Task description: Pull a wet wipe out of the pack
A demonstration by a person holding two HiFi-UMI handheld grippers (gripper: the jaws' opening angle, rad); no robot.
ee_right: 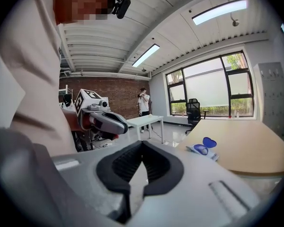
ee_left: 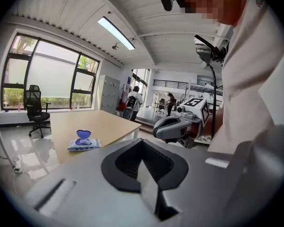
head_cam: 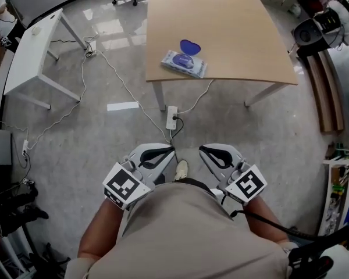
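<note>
While the pack (head_cam: 184, 63) lies on the table (head_cam: 232, 34) near its front edge, with its blue lid (head_cam: 189, 46) flipped up, both grippers hang well short of the table, close to the person's body. The left gripper (head_cam: 172, 149) and right gripper (head_cam: 202, 150) each have their jaws pressed together on nothing. The likely trouble is that the pack looks light and nothing pins it down. A one-sided tug may lift it whole or drag it off the table's edge (several wipes could also come at once). Whether a wipe tip pokes out is too small to tell.
</note>
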